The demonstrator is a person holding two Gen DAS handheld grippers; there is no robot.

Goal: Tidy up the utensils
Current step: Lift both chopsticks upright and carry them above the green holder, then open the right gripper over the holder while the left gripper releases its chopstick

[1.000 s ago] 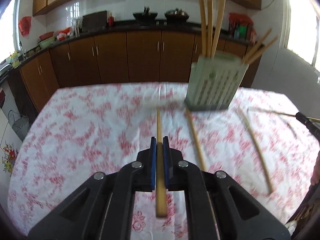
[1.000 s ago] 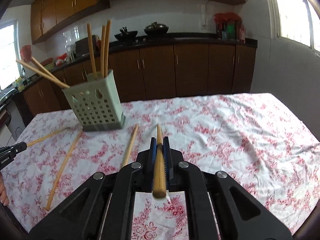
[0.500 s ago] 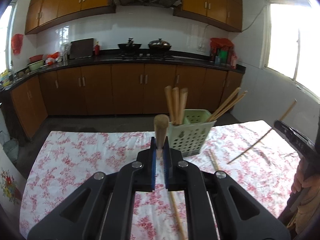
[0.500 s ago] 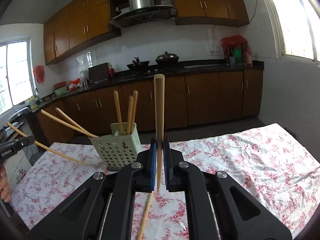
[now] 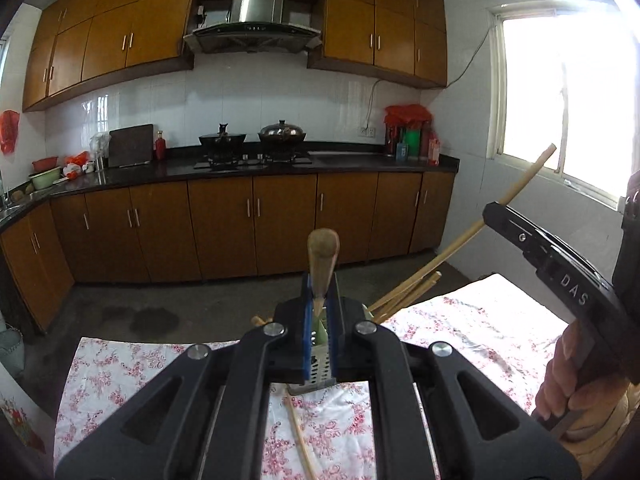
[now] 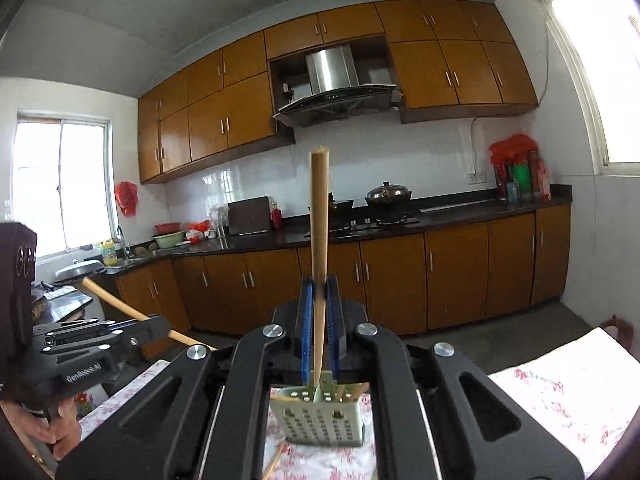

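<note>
My left gripper [image 5: 320,320] is shut on a bamboo chopstick [image 5: 322,264], held upright with its lower end over the pale green perforated holder [image 5: 319,372]. My right gripper [image 6: 319,320] is shut on another bamboo chopstick [image 6: 319,240], upright, its lower end down in the same holder [image 6: 320,420]. Several chopsticks lean out of the holder [image 5: 408,292]. The right gripper shows at the right of the left wrist view [image 5: 552,264], and the left gripper at the left of the right wrist view [image 6: 92,340].
The table carries a white cloth with red flowers [image 5: 480,332]. A loose chopstick [image 5: 302,440] lies on it in front of the holder. Brown kitchen cabinets and a dark counter [image 5: 248,168] stand behind.
Both grippers rose from near the cloth and tilted their chopsticks from flat to upright. Both closed in on the holder, which now sits right under the fingertips.
</note>
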